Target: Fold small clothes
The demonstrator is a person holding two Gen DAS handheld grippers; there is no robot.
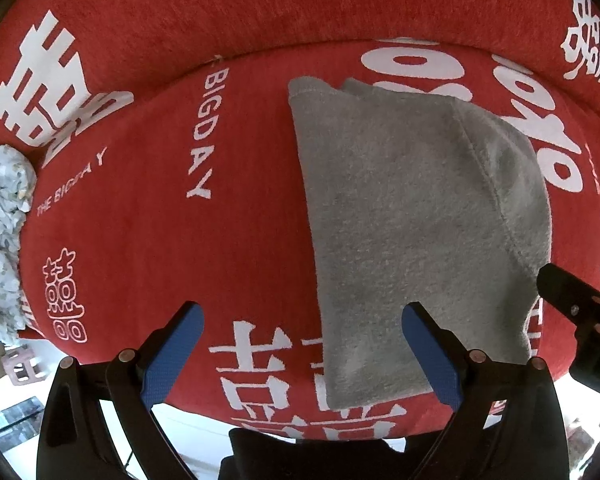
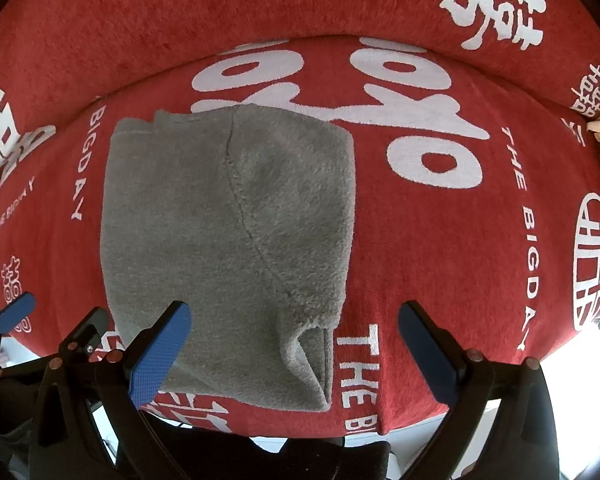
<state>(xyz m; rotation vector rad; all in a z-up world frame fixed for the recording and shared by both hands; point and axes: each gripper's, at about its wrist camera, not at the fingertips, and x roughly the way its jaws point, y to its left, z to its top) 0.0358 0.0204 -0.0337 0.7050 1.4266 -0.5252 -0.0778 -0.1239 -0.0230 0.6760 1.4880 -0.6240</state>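
Blue-padded fingers of my left gripper (image 1: 302,354) stand wide apart, holding nothing, over the near edge of the red cushion (image 1: 252,12); my right gripper (image 2: 296,350) is likewise spread and empty; between them the grey fleece garment (image 2: 228,216) lies folded into a compact block, seam curving across it, near corner slightly lifted; I judge one more fold or tidying remains; a floral cloth (image 1: 0,232) waits at the left edge.

Left wrist view: looking forward and down between wide-spread jaws, close over the red cover (image 1: 148,184), grey garment (image 1: 412,216) ahead of the right-hand jaw. Right wrist view: same facing, equally close, grey garment (image 2: 228,232) ahead of the left-hand jaw. Shared: garment, cover lettering, back cushion (image 2: 180,12) beyond.
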